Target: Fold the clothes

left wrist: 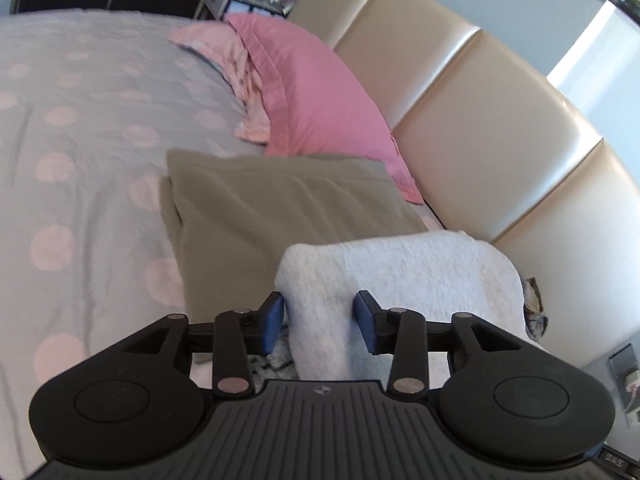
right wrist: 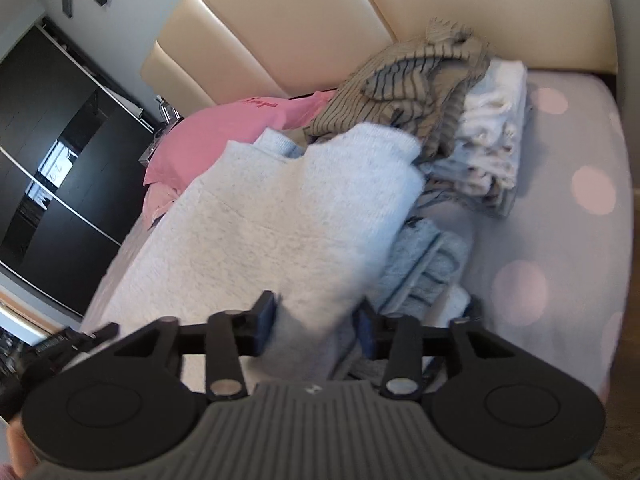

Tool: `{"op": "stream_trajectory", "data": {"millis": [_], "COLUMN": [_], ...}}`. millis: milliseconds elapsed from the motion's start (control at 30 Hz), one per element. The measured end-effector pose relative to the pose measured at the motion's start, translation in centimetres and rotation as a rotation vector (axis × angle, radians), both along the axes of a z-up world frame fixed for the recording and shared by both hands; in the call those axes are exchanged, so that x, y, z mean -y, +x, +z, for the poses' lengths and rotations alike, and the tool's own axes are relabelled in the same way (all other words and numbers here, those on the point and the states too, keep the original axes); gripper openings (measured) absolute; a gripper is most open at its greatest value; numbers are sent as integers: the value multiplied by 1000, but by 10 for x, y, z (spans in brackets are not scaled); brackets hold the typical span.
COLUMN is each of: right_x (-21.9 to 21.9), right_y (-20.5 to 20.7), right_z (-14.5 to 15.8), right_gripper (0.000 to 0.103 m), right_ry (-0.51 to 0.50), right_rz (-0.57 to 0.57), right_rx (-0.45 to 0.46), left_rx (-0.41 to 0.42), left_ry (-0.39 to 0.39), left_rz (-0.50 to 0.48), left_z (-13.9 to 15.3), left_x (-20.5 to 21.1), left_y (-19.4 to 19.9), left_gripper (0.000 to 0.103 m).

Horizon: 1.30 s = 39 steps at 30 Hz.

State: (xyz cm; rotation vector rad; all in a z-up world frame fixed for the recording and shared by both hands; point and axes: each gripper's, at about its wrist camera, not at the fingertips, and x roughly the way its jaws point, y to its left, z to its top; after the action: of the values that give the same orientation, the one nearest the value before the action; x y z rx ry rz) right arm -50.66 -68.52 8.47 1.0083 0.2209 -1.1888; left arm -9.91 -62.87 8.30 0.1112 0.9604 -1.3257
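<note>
left tongs: blue pads apart, pale grey cloth bunched between them | right tongs: pads apart, same cloth between, blurred | bit of hand at lower left corner

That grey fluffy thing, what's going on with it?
A person is folding clothes on a bed. Both grippers pinch the light grey sweater: the left gripper and the right gripper each grip a bunch of it, holding it up off the bed. A folded olive garment already lies near the pink pillow. A heap of unfolded clothes waits by the headboard.
</note>
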Motion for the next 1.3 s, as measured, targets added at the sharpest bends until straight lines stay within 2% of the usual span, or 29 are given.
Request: {"op": "stream_trajectory", "data": {"millis": [33,133,267,400,500,600,700,800,967,1067,1133,1200,1233,1300], "right_x": [-5,-20,-32,-13,11,37,55,62,59,47,42,33,26,6], "right_y": [-5,-21,-23,-7,14,35,48,49,51,57,58,57,55,51], "right_z": [5,22,49,63,63,53,31,7,-12,-6,2,16,23,37], "right_gripper": [51,51,33,34,34,33,31,28,24,24,24,29,37,39], "right_ry": [-22,-98,-251,-308,-327,-267,-142,-62,-31,-18,-23,-56,-75,-122], "right_rz": [11,33,61,132,155,182,162,190,198,201,212,235,243,277], "right_rx": [-15,-69,-189,-180,-213,-260,-324,-306,-285,-278,-276,-279,-281,-295], "left_rx": [37,96,127,162,180,167,192,196,220,235,263,252,246,250], "left_ry": [-11,-40,-71,-80,-73,-24,46,94,104,110,95,68,55,38], "left_rz": [-5,-37,-74,-94,-105,-107,-117,-126,-137,-144,-154,-171,-180,-210], "left_z": [6,20,35,40,34,18,-4,-21,-19,-18,-6,9,16,25], "left_x": [-5,-13,-16,-12,-3,12,26,34,33,33,26,14,7,-10], "left_y": [-4,-16,-31,-47,-56,-59,-61,-60,-63,-64,-71,-78,-81,-92], "left_gripper": [37,37,37,37,37,37,35,34,34,34,34,34,34,34]}}
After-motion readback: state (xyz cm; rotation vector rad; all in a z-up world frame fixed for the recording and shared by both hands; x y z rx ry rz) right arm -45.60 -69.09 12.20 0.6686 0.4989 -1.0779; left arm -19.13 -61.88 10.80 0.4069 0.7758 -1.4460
